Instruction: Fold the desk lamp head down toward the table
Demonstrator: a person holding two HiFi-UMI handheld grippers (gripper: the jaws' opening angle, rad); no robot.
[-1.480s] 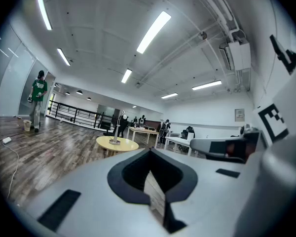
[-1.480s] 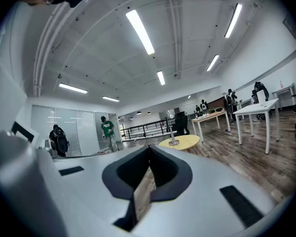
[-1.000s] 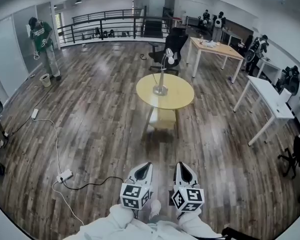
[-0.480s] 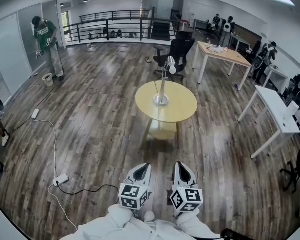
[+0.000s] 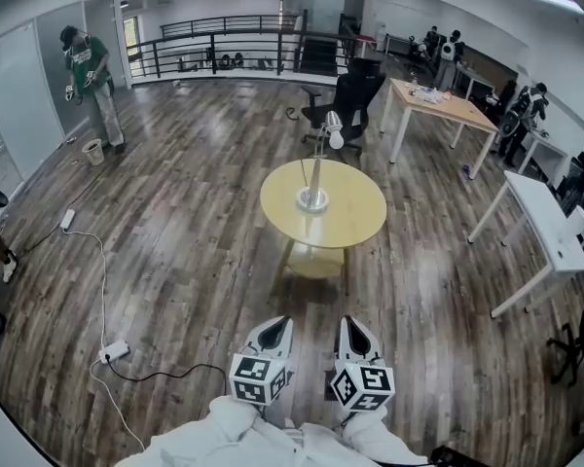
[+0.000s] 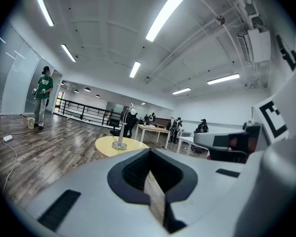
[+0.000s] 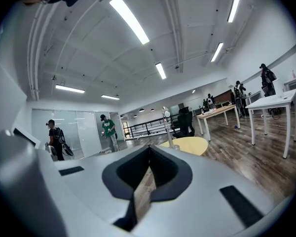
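Observation:
A silver desk lamp (image 5: 315, 168) stands upright on a round yellow table (image 5: 355, 230) in the middle of the room, its white head (image 5: 333, 126) raised at the top of the stem. My left gripper (image 5: 275, 332) and right gripper (image 5: 358, 330) are held side by side low in the head view, well short of the table, both shut and with nothing in them. The left gripper view shows its shut jaws (image 6: 149, 154) with the lamp (image 6: 121, 132) far ahead. From the right gripper (image 7: 149, 149), the lamp (image 7: 166, 125) also shows in the distance.
A black office chair (image 5: 355, 93) stands behind the table. A wooden desk (image 5: 438, 102) and a white desk (image 5: 537, 217) are at the right. A power strip with cable (image 5: 113, 351) lies on the floor at the left. A person in green (image 5: 88, 71) stands far left.
The table and lamp have come closer in the head view as I walk toward them. Both grippers stay shut, side by side.

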